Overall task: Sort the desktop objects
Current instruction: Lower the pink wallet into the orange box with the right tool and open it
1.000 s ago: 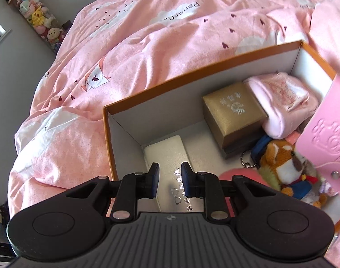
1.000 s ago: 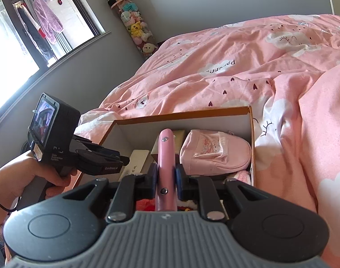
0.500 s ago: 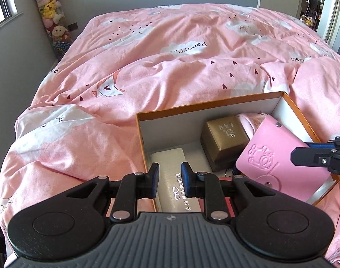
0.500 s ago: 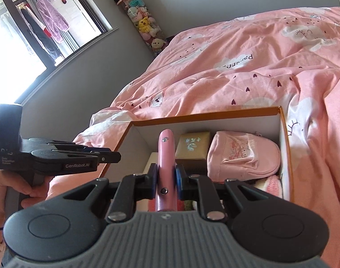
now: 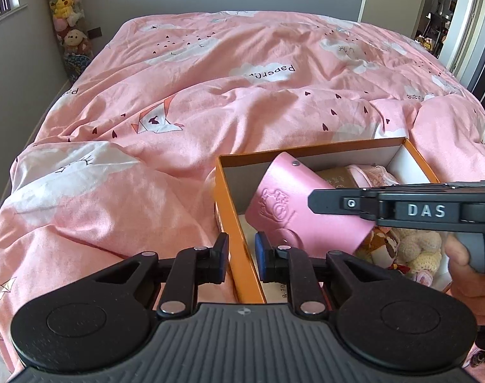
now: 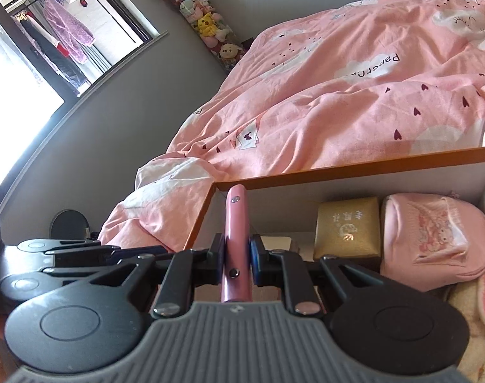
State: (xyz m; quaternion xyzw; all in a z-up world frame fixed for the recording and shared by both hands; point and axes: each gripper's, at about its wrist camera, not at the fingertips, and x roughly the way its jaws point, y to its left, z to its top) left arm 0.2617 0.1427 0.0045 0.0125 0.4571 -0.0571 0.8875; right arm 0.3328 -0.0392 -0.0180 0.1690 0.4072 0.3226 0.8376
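Left wrist view: left gripper point(image 5: 241, 257) parted a little, holding nothing, straddling the near wall of the orange box point(image 5: 234, 223) on the pink bedspread point(image 5: 178, 111). Pink wallet point(image 5: 293, 204) tilted over the box's left end, pinched by the right gripper point(image 5: 319, 202).

Right wrist view: right gripper point(image 6: 237, 257) clamped on the wallet point(image 6: 237, 223), edge-on above the box point(image 6: 354, 167). Inside, gold box point(image 6: 347, 231) beside pink pouch point(image 6: 433, 239).

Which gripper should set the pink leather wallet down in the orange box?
Right. The right gripper is shut on the pink leather wallet above the orange cardboard box. The left gripper is open, straddling the box wall.
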